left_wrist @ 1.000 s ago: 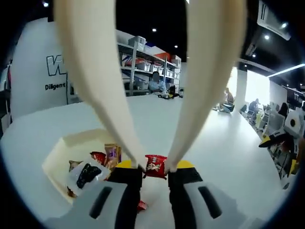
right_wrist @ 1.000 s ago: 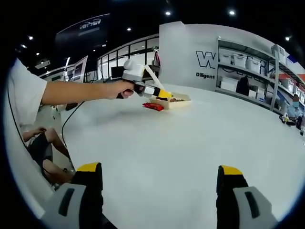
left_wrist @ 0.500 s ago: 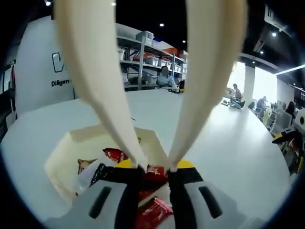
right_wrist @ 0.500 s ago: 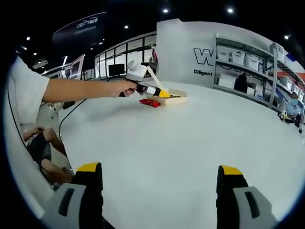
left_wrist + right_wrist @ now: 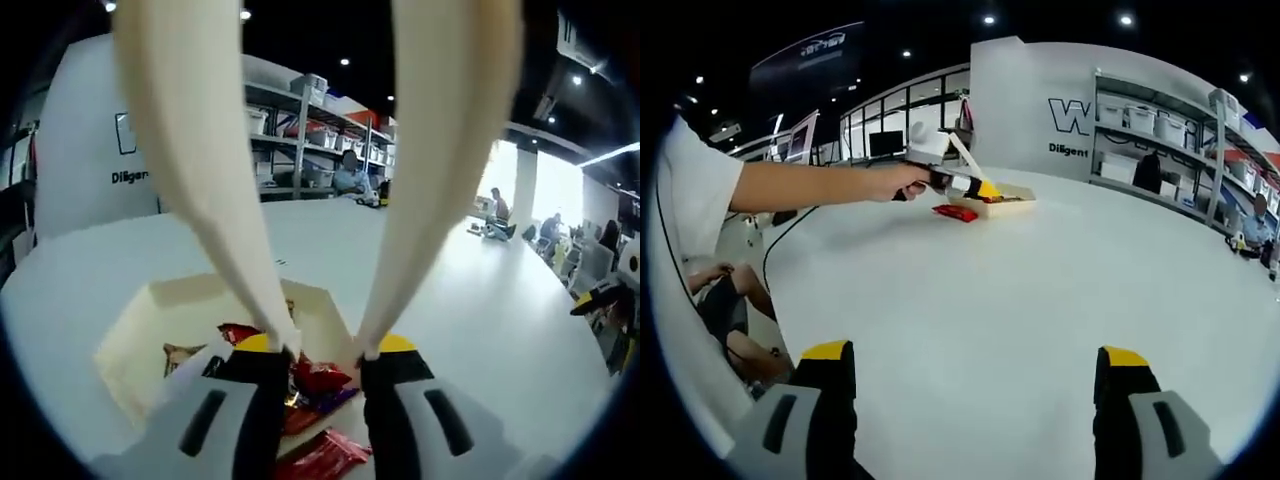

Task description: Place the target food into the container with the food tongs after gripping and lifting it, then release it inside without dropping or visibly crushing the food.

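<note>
In the left gripper view the tray [image 5: 150,320] is now seen more squarely below the tongs [image 5: 320,200] than a second ago, when it lay off to the left. A red packet [image 5: 322,376] is clenched between the tong tips, which are themselves squeezed by the left gripper [image 5: 318,350]. The packet, held over bare table a second ago, is now carried just over the tray's near edge, above the snacks [image 5: 235,335] already inside. From this it is judged that the carry is nearly done and only the lowering and release are left.

A second red packet [image 5: 325,458] lies on the table [image 5: 480,300] just outside the near wall and could be brushed if the tongs are dropped short. Free floor is left at the tray's far side, so the release is better made further in. The table around the tray is broad and bare.

In the right gripper view the right gripper [image 5: 975,420] is held well apart from the tray, jaws spread wide and gripping nothing.
</note>
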`<state>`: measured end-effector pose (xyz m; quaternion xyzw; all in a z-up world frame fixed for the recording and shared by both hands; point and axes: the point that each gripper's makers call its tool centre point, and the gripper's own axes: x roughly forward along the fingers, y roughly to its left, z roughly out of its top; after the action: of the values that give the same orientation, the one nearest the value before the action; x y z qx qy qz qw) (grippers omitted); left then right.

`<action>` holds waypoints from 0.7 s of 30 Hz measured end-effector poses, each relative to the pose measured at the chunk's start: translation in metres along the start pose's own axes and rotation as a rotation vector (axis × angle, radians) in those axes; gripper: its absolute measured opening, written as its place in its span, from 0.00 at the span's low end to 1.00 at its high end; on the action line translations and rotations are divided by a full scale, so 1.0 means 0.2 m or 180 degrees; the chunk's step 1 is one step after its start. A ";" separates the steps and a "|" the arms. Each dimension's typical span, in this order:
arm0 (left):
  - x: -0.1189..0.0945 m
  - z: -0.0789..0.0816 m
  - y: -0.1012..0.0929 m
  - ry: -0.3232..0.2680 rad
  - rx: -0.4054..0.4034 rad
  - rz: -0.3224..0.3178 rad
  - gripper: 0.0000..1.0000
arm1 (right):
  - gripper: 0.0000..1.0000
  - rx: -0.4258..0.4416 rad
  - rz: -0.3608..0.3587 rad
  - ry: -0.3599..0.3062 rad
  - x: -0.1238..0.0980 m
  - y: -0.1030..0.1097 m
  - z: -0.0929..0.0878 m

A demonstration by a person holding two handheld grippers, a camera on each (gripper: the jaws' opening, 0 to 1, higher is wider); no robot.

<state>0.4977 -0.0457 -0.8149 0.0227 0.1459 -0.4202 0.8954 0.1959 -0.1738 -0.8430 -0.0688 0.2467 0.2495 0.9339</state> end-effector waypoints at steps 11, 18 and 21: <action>-0.14 -0.03 0.00 -0.0106 -0.0391 -0.0045 0.30 | 0.99 -0.0054 0.0081 -0.0033 0.03 0.06 0.04; -0.22 -0.11 0.04 -0.0127 -0.0240 0.0055 0.30 | 0.99 -0.0085 0.0125 -0.0075 0.02 0.10 0.06; -0.24 -0.14 0.02 -0.0043 -0.0039 0.0036 0.31 | 0.99 -0.0086 0.0131 -0.0086 0.02 0.12 0.06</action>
<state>0.4661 -0.0025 -0.8278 0.0153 0.1422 -0.4143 0.8988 0.1923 -0.1487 -0.8336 -0.0729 0.2322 0.2729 0.9308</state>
